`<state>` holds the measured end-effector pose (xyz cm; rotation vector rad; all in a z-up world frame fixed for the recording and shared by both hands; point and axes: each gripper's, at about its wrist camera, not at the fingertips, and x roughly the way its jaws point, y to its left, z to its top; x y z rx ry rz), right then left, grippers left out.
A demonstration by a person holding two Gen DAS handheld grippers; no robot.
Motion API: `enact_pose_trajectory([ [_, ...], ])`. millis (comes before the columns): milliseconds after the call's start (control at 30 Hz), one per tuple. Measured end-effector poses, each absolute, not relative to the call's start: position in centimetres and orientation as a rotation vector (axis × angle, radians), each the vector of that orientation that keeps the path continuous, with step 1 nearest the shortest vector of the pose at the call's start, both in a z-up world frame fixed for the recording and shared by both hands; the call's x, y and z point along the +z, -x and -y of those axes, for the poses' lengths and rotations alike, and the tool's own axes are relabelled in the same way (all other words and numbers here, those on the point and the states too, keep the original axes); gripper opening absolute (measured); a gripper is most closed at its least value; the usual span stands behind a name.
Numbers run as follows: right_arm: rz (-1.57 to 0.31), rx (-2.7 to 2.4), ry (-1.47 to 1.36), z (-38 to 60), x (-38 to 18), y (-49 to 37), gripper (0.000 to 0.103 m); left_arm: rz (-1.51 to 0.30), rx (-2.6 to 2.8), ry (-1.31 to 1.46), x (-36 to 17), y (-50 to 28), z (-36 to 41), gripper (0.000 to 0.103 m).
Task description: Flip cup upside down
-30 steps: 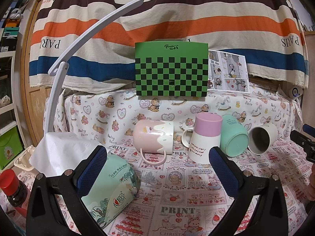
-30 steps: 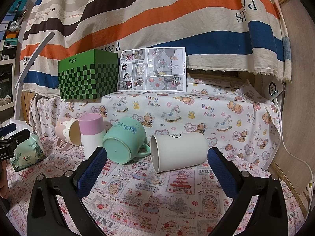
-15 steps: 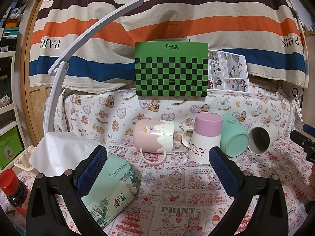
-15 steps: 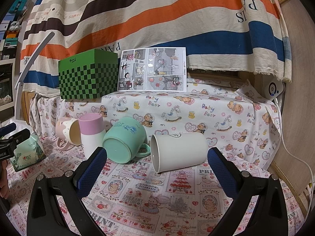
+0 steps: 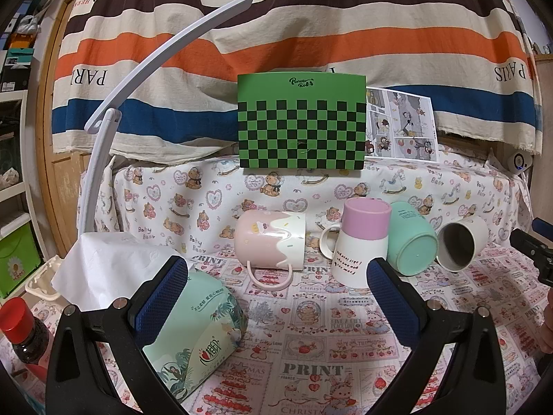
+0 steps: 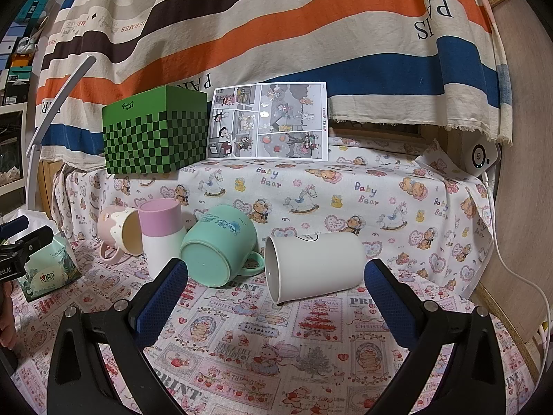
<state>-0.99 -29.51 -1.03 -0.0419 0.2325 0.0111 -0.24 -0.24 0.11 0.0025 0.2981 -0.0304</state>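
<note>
No movement noted since earlier frames | left gripper (image 5: 276, 287) and right gripper (image 6: 276, 285) held spread, ungrasping | white cup (image 6: 312, 266) lying sideways, right of mint cup (image 6: 217, 247), touching its handle

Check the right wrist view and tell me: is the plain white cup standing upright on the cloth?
No, the white cup lies on its side, its open mouth turned toward the mint cup.

striped cloth (image 5: 276, 34) — "HERMES", "PARIS", tablecloth (image 5: 311, 370) — "PRINT"
</note>
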Motion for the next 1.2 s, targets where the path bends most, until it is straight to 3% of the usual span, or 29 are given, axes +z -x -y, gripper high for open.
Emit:
enact_pose_trajectory([
  [1200,-0.233,0.012,0.042,29.49,-1.04,1.0,0.103,-0.297,-0.033,-0.004,0.04,0.28,0.06,0.103],
])
